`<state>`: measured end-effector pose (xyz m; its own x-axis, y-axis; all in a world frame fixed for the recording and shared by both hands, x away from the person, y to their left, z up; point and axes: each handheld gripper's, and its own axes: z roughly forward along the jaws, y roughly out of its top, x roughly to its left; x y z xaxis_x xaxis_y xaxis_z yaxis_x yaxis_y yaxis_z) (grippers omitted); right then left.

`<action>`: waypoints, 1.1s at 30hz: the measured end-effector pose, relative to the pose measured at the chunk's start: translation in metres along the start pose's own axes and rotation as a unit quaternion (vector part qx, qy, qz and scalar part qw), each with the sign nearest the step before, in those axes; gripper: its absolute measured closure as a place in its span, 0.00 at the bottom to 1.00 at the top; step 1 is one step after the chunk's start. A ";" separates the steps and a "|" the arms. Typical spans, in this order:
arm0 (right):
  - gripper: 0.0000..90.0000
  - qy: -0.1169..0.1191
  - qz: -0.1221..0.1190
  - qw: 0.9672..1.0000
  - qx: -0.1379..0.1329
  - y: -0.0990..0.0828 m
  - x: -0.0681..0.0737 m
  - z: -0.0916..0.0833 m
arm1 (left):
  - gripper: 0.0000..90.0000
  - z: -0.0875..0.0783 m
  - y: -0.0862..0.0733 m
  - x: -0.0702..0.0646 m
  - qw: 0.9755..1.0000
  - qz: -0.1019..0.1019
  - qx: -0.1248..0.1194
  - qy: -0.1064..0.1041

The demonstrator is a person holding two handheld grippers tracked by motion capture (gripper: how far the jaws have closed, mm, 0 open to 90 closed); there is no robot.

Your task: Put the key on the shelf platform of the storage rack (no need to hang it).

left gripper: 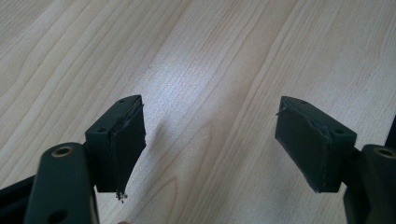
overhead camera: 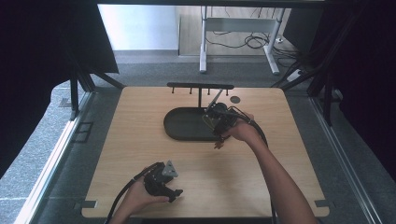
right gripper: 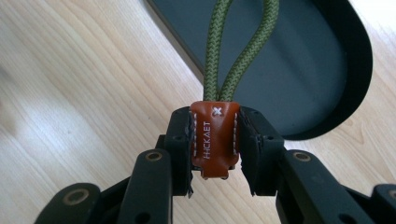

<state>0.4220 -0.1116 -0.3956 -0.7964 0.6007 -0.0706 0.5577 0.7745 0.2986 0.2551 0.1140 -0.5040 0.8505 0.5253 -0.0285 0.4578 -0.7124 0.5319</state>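
My right gripper [right gripper: 215, 140] is shut on a brown leather tab [right gripper: 215, 140] stamped with letters. A green braided cord loop [right gripper: 233, 56] rises from the tab over the edge of a black oval tray [right gripper: 317, 70]. In the high view the right gripper [overhead camera: 219, 122] hovers at the right end of the tray [overhead camera: 184, 123]. My left gripper [overhead camera: 163, 179] rests near the front of the wooden table [overhead camera: 140, 140], held by a hand. Its jaws stand wide apart over bare wood, open with nothing between its fingers [left gripper: 121, 144].
A black rack with several pegs [overhead camera: 200, 87] stands behind the tray. A small dark disc [overhead camera: 235, 99] lies at the back right of the table. Dark curtains flank both sides, and a desk frame with cables [overhead camera: 243, 37] stands on the floor beyond.
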 end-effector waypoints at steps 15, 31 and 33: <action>0.74 -0.006 -0.001 1.000 -0.010 0.019 -0.008 0.003 | 0.28 -0.001 -0.001 0.001 1.000 -0.002 -0.002 0.000; 0.74 -0.009 0.007 1.000 -0.013 0.040 -0.026 0.012 | 0.28 -0.002 -0.003 0.005 1.000 -0.007 -0.005 -0.001; 0.74 -0.009 0.004 1.000 -0.013 0.046 -0.028 0.018 | 0.28 -0.002 -0.003 0.005 1.000 -0.007 -0.006 -0.002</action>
<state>0.4738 -0.0895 -0.3966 -0.7876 0.6102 -0.0855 0.5571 0.7646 0.3240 0.2574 0.1194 -0.5036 0.8455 0.5326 -0.0400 0.4664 -0.6997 0.5412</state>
